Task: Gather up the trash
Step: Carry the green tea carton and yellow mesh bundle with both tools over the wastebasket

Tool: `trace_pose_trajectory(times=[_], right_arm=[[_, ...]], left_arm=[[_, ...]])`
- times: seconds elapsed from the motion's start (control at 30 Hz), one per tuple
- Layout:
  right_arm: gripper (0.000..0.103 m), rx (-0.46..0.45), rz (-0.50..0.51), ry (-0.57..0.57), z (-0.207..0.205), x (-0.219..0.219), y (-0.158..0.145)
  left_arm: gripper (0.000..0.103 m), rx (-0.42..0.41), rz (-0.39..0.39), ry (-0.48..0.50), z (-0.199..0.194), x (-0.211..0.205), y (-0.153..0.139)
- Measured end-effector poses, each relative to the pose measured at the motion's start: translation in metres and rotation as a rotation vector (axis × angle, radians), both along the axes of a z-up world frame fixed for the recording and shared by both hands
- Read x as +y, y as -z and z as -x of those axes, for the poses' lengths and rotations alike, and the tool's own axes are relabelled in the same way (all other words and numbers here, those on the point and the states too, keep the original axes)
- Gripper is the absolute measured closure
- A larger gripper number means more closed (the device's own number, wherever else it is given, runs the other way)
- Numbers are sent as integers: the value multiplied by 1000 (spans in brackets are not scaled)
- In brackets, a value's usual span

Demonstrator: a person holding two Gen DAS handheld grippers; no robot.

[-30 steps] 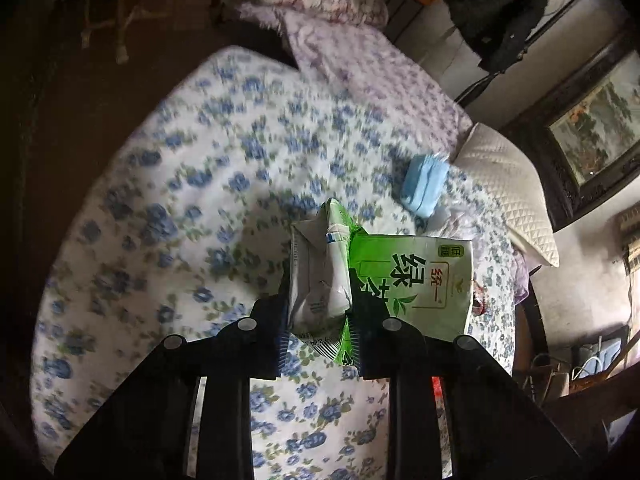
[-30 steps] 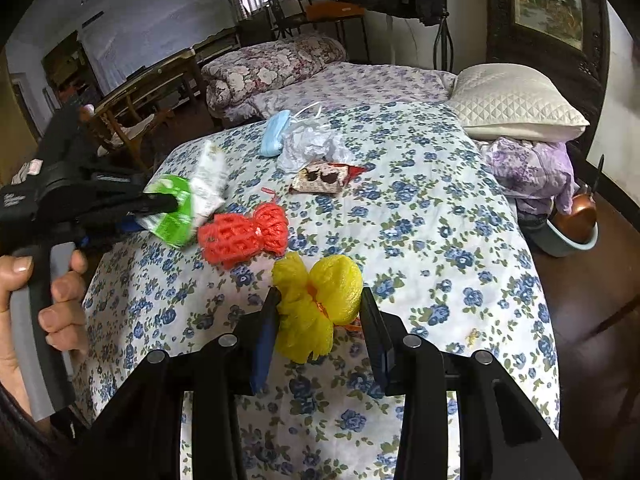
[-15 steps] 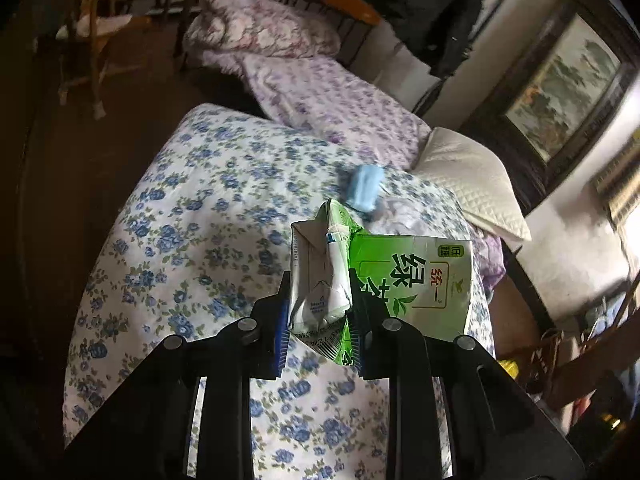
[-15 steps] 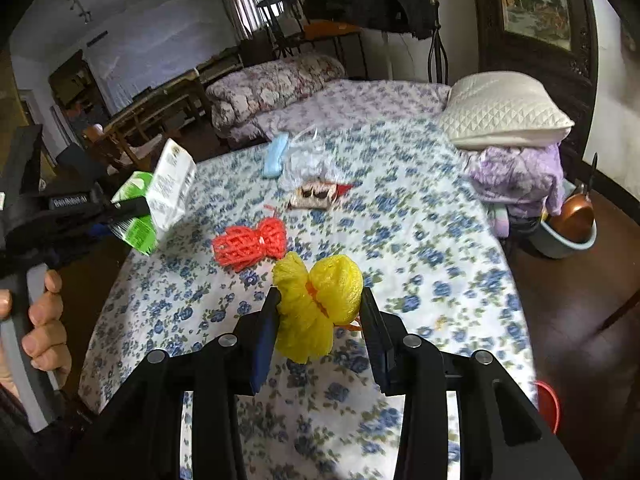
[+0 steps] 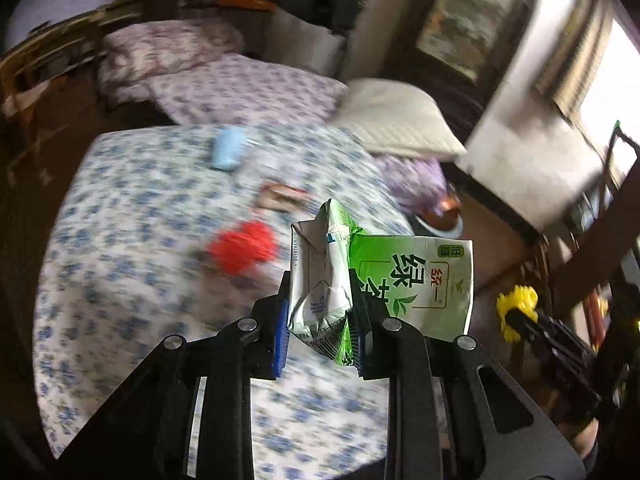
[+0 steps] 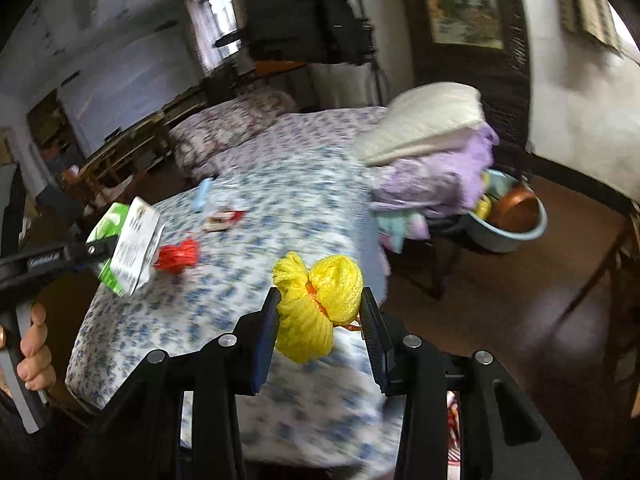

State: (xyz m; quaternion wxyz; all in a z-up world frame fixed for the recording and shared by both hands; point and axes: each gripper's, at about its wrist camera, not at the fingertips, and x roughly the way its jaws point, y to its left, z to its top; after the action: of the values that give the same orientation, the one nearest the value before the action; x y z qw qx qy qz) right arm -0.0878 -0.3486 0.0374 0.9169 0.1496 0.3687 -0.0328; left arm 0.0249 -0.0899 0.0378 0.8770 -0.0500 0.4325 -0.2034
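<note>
My left gripper (image 5: pixel 319 320) is shut on a crumpled green and white tea carton (image 5: pixel 380 276), held in the air above the near end of the bed; the carton also shows in the right wrist view (image 6: pixel 128 246). My right gripper (image 6: pixel 319 328) is shut on a yellow mesh net bundle (image 6: pixel 320 300), held above the bed's near right corner; the bundle also shows in the left wrist view (image 5: pixel 516 310). On the floral bedspread (image 5: pixel 140 220) lie a red mesh net (image 5: pixel 244 246), a brown snack wrapper (image 5: pixel 282 194) and a light blue packet (image 5: pixel 228 152).
A cream pillow (image 6: pixel 428 120) and purple clothes (image 6: pixel 436 184) sit at the bed's far right. A blue basin with a copper pot (image 6: pixel 516 216) stands on the floor to the right. A dark wooden chair (image 6: pixel 600 264) is at the far right.
Both grippers have pulled back and swung right, away from the bed, each still holding its trash. The views are blurred from the motion.
</note>
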Motion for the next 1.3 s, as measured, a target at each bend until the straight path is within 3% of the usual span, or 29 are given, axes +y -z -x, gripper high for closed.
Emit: trace_pose_trajectory(times=[0.27, 0.67, 0.97, 1.3], right_arm=[[63, 85, -44, 132, 49, -74, 49], [63, 207, -126, 257, 88, -132, 127], [63, 324, -226, 307, 98, -150, 197], [63, 371, -288, 349, 94, -165, 236]], left_arm=[[77, 24, -85, 241, 26, -112, 19], [77, 133, -188, 471, 54, -245, 72], [77, 242, -281, 550, 60, -312, 130], [77, 315, -338, 565, 60, -343, 178]])
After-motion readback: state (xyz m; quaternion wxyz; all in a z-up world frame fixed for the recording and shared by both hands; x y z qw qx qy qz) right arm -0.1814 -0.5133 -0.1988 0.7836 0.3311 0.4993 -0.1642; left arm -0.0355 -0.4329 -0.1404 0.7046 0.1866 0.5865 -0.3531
